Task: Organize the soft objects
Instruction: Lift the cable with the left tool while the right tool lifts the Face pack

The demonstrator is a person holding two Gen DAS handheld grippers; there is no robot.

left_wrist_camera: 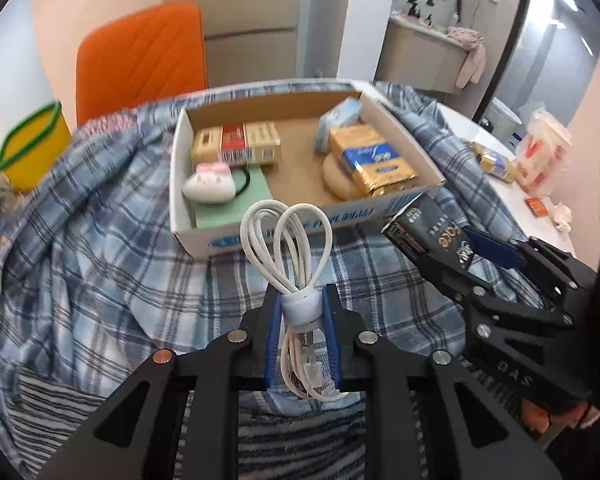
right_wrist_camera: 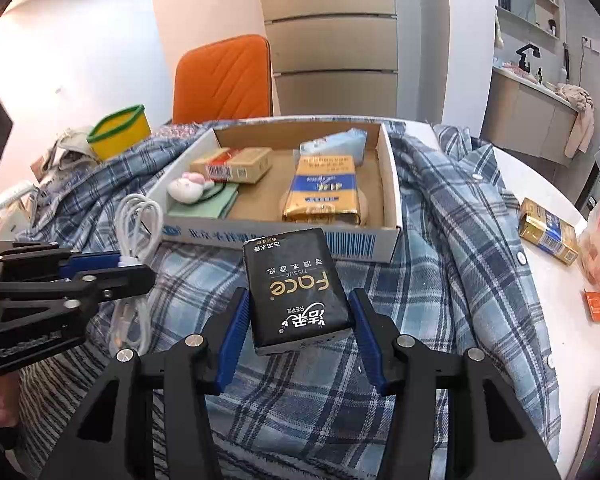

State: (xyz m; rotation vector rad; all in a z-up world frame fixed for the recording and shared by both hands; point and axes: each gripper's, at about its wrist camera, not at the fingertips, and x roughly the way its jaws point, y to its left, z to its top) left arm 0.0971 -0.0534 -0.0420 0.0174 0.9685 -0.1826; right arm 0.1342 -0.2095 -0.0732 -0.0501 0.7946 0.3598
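Both grippers are carrying items toward the open cardboard box (right_wrist_camera: 392, 184), which is sitting on a blue plaid shirt (right_wrist_camera: 452, 216) spread over the counter (right_wrist_camera: 556, 276). The left gripper (left_wrist_camera: 302, 308) is pinching a bundled white charging cable (left_wrist_camera: 286, 240) at its wrap band, jaws pressed against it, loops standing up just short of the box's near wall. The right gripper (right_wrist_camera: 300, 316) is clamping a black tissue pack (right_wrist_camera: 296, 288) by its sides, its far end reaching the box's front edge. Inside, a gold tissue pack (right_wrist_camera: 322, 190), a light blue packet (right_wrist_camera: 334, 142), a red-and-tan carton (right_wrist_camera: 232, 165) and a white plush toy (right_wrist_camera: 188, 190) are already lying. The placing step seems to be in hand; next, each load probably needs lifting over the near wall and lowering onto the bare cardboard between the packs before the jaws let go.
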